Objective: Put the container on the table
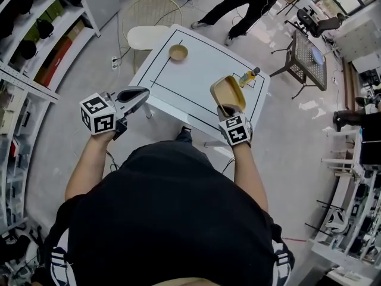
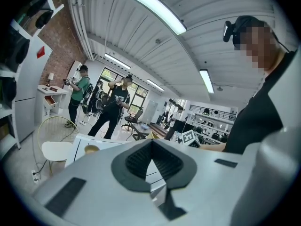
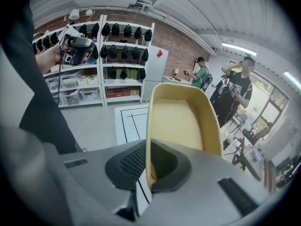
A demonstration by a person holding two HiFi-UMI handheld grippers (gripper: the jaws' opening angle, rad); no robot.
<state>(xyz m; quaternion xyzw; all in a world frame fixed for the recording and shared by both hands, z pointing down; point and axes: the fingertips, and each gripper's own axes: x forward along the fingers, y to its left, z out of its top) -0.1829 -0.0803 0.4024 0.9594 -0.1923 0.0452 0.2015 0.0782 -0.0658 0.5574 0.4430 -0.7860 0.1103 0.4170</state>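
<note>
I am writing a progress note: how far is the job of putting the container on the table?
Done: the right gripper is shut on the rim of the container. In hand: the container is held tilted above the near edge of the table, apparently not resting on it. Left: lower it onto the table and open the gripper.

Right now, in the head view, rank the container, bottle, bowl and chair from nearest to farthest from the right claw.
1. container, gripped in the right claw
2. bottle, table right edge
3. bowl, far side
4. chair, beyond the table
</note>
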